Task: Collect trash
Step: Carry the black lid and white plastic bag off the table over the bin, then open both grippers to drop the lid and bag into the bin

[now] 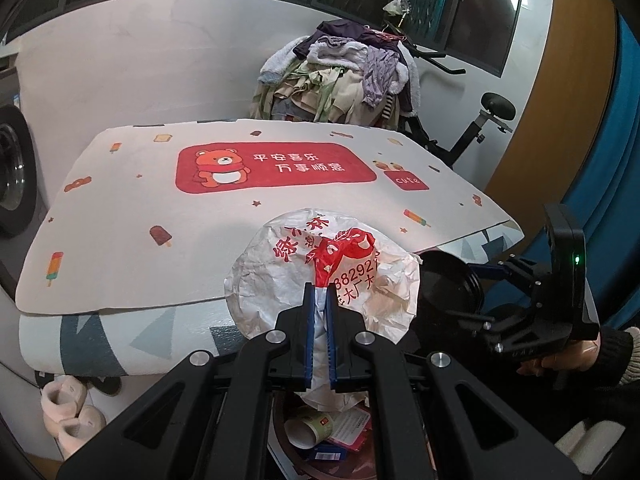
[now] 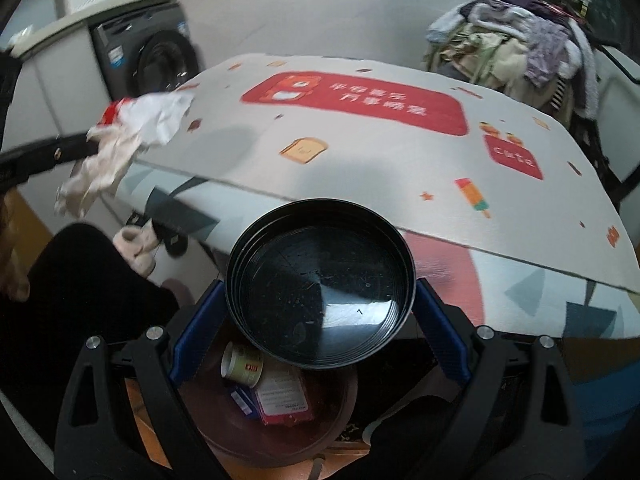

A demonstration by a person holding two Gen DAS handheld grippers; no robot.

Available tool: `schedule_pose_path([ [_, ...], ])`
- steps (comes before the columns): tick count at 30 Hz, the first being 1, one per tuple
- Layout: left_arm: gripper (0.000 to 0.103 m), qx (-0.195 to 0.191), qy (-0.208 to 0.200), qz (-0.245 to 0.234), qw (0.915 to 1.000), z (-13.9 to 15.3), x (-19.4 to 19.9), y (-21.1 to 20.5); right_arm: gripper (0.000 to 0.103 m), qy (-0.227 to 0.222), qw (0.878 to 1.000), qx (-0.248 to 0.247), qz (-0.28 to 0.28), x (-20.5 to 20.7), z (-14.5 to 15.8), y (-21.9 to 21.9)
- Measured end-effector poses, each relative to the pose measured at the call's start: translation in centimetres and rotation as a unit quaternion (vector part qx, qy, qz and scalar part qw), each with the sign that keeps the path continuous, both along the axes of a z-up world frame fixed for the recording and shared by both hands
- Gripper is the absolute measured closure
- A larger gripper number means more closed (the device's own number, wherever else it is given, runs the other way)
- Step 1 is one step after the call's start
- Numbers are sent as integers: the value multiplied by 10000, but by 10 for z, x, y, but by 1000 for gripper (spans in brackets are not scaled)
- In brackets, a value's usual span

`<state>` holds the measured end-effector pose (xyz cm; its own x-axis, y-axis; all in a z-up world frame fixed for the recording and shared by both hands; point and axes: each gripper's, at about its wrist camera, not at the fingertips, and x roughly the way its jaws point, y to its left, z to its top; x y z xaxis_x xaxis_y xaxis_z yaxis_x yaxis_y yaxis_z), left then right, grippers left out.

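Low in the left wrist frame, the left gripper (image 1: 319, 292) has its blue pads pressed together on a crumpled white paper wrapper (image 1: 320, 276) with red print, which fans out above the fingertips. Beneath it, at the bottom centre, a reddish-brown bin (image 1: 304, 440) holds a paper cup (image 1: 310, 430) and a red packet (image 1: 352, 428). At the right edge, the right gripper (image 1: 480, 276) carries a black round bowl (image 1: 448, 280), with a hand (image 1: 560, 360) behind it.

Low in the right wrist frame, the right gripper (image 2: 320, 312) has its blue fingers clamped on either side of the black bowl (image 2: 320, 288), which hangs over the bin (image 2: 280, 432). The wrapper (image 2: 132, 128) shows at the left edge. Behind spreads a table mat (image 1: 140, 208) with a red bear panel, and beyond it a heap of clothes (image 1: 344, 76).
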<state>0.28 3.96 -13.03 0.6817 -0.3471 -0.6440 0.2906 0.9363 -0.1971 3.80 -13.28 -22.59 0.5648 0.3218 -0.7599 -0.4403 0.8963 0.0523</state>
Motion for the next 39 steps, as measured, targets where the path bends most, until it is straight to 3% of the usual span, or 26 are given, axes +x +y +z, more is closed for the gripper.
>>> schedule_pose_path([
  [8,97,51,-3,-106,9999,-4,-2,-3,12,264,9986,-122,439,-2,-11,16],
  [12,97,72,13,-241,9997,-8,-2,-8,6,292,9984,-111,471,-2,-12,16],
  [18,97,187,40,-684,9975,-24,-5,-22,6,64,9997,131,171,6,2,-3],
  [24,97,335,147,-1143,9928,-46,-4,-42,6,-625,9971,289,-338,8,18,-30],
  [27,97,390,297,-1215,9914,-56,-1,-47,6,-415,9965,563,-468,12,8,-40],
  [39,96,521,478,-1330,9886,-67,1,-58,6,-385,9973,398,-477,13,2,-32],
])
